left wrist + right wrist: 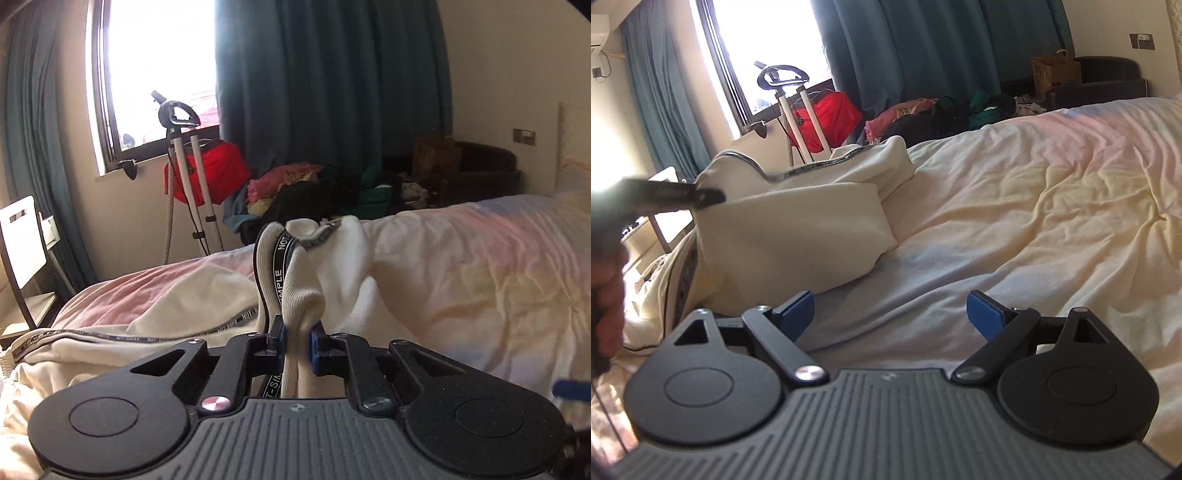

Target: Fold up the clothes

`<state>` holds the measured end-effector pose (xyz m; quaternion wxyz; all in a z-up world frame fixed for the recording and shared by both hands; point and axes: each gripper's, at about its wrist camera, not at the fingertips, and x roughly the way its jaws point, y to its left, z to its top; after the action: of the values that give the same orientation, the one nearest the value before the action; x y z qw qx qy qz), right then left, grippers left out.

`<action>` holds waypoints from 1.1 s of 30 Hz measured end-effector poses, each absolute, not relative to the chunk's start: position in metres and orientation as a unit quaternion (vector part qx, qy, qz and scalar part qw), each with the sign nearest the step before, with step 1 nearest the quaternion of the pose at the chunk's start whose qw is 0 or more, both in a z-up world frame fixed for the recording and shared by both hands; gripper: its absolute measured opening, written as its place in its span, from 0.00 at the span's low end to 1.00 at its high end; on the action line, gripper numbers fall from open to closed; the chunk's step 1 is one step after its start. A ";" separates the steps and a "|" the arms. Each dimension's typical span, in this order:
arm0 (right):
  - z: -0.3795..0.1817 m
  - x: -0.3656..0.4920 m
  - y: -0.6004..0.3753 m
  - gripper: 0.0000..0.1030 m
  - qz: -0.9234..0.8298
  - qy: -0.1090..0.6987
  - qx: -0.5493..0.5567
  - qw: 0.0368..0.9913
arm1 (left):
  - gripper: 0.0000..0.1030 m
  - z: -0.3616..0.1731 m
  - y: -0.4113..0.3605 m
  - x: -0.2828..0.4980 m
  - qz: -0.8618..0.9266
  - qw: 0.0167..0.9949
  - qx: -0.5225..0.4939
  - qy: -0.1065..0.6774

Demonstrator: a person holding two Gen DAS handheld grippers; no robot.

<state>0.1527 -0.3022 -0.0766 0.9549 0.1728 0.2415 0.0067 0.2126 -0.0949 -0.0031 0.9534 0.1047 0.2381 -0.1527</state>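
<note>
While the left gripper clamps a cream garment hiding its pads, the right gripper gapes empty.

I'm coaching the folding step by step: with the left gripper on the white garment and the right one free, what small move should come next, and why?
Probably bring the right gripper over to pinch another edge of the garment. Its jaws stand open over bare bedsheet, holding nothing, while the left gripper is shut on a bunched fold, so the cloth hangs from one point and cannot be spread.
</note>
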 end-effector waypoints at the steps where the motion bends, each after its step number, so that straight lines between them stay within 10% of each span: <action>1: -0.075 0.150 -0.303 0.88 0.008 0.238 0.177 0.955 | 0.12 -0.014 -0.088 0.192 -0.163 0.949 0.092 0.252; 21: -0.088 0.152 -0.299 0.74 0.073 0.252 0.275 0.925 | 0.09 -0.101 -0.033 0.139 -0.208 0.919 -0.102 0.320; 33: -0.116 0.331 -0.362 0.63 -0.004 0.281 0.389 0.877 | 0.11 -0.128 -0.016 0.154 -0.230 0.889 -0.200 0.342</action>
<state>0.3310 -0.3618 -0.1160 0.8770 0.3894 0.2814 -0.0036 0.1539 -0.0160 -0.1285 0.8890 -0.1996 0.3421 -0.2299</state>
